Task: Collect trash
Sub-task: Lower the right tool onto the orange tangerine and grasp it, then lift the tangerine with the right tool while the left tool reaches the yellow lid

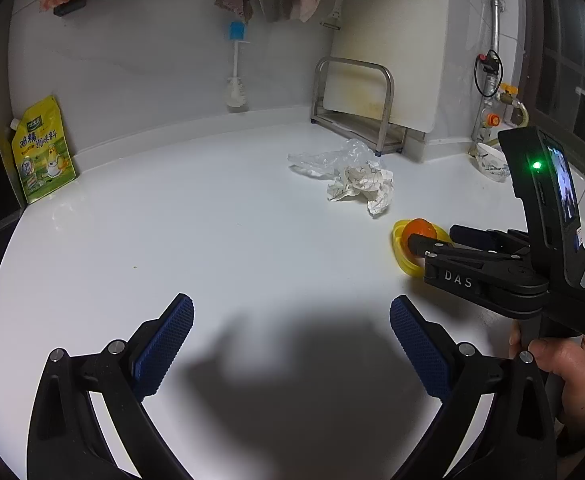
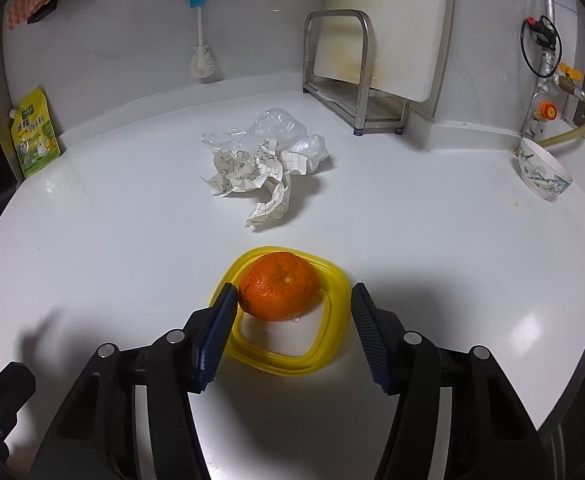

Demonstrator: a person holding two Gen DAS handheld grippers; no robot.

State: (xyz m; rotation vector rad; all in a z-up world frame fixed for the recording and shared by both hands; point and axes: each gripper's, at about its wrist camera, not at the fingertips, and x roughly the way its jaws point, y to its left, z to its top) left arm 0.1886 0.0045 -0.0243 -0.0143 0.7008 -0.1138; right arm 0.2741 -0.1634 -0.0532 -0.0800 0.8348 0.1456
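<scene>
The counter (image 2: pixel 432 240) is white. The orange (image 2: pixel 278 286) is bright orange inside a yellow ring (image 2: pixel 332 344). The crumpled paper (image 2: pixel 260 176) is cream with a dark grid pattern. The plastic bag (image 2: pixel 276 128) is clear. The pouch (image 2: pixel 34 136) at the counter's back left corner is yellow-green.

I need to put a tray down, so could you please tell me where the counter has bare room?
Bare: the wide stretch between the seasoning pouch and crumpled paper, ahead of the left gripper. Crowded: around the paper, plastic bag, orange and yellow lid.
</scene>
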